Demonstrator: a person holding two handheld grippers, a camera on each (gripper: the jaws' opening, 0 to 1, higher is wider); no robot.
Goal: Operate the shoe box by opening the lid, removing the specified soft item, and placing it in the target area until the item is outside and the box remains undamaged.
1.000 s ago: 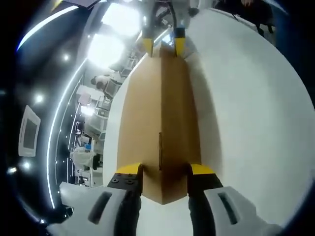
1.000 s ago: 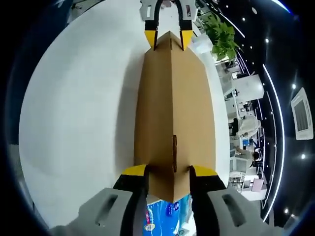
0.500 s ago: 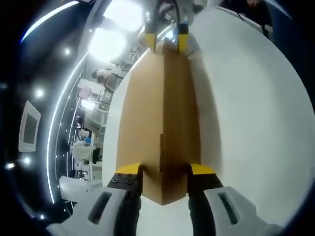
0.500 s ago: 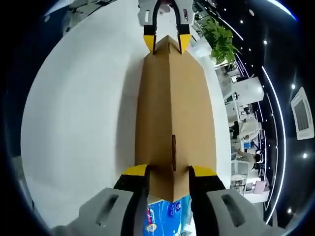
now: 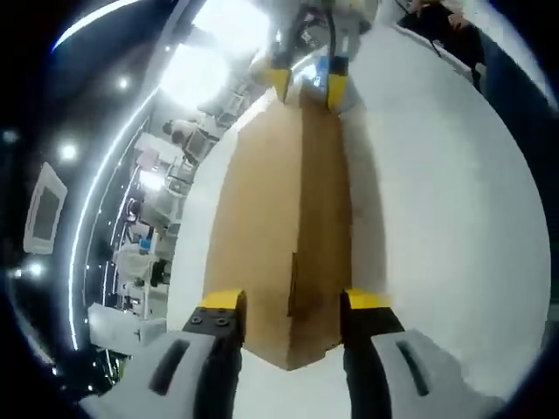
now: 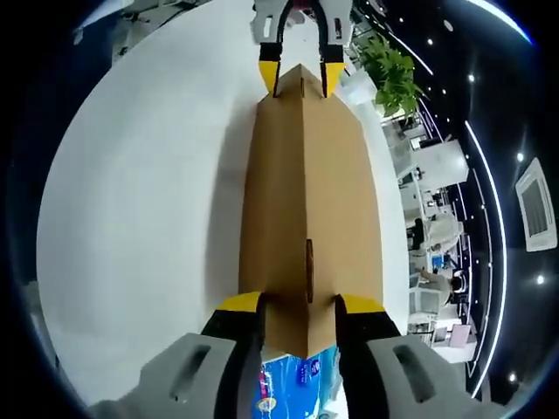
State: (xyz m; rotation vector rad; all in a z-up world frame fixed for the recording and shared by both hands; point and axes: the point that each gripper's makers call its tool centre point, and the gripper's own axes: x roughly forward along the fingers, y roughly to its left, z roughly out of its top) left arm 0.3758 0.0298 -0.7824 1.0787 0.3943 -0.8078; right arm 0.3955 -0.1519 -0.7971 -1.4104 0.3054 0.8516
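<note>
I see my left gripper (image 5: 291, 301) and right gripper (image 6: 300, 301) each clamped on opposite ends of the brown shoe box (image 6: 306, 183) over the white table (image 6: 140, 201). My right gripper view adds a blue packet (image 6: 297, 380) underneath and a plant (image 6: 389, 65).

The left gripper (image 5: 288, 305) has two light grey jaws, each with a dark slot in it, then a black part with small screws, and a yellow tip at the end. The right gripper (image 6: 299, 307) has the same grey, black and yellow jaws.
</note>
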